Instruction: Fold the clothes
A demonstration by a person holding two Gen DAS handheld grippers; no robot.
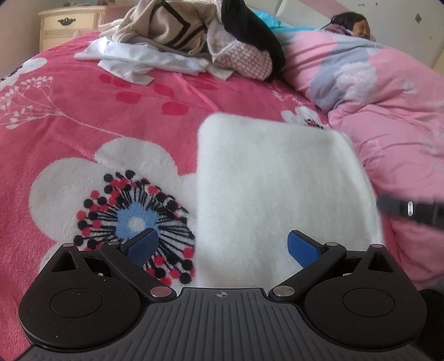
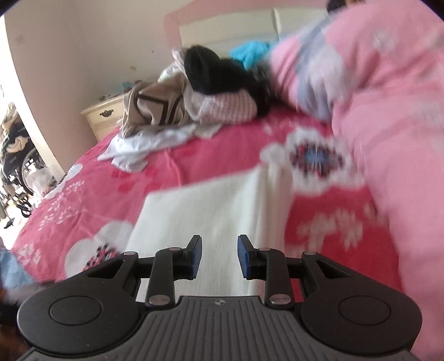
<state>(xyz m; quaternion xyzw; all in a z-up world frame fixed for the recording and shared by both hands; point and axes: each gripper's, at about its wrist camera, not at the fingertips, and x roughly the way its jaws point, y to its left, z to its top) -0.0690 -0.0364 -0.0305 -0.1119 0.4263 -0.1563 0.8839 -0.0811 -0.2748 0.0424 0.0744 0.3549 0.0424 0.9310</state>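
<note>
A white fluffy garment [image 1: 277,194] lies folded into a rectangle on the pink flowered blanket [image 1: 111,105]. My left gripper [image 1: 222,247] hovers over its near left edge, open wide, with nothing between its blue pads [image 1: 143,244]. In the right wrist view the same white garment [image 2: 222,211] lies below my right gripper [image 2: 219,257]. Its jaws stand a narrow gap apart and nothing is pinched between them. That view is blurred. A dark blurred part of the right gripper [image 1: 410,211] shows at the right edge of the left wrist view.
A pile of unfolded clothes [image 1: 172,36], beige, white and black, lies at the far end of the bed. A person lies under a pink duvet [image 1: 388,111] along the right side. A cream nightstand [image 1: 66,25] stands by the wall, and a wheelchair [image 2: 16,166] beyond the bed's left.
</note>
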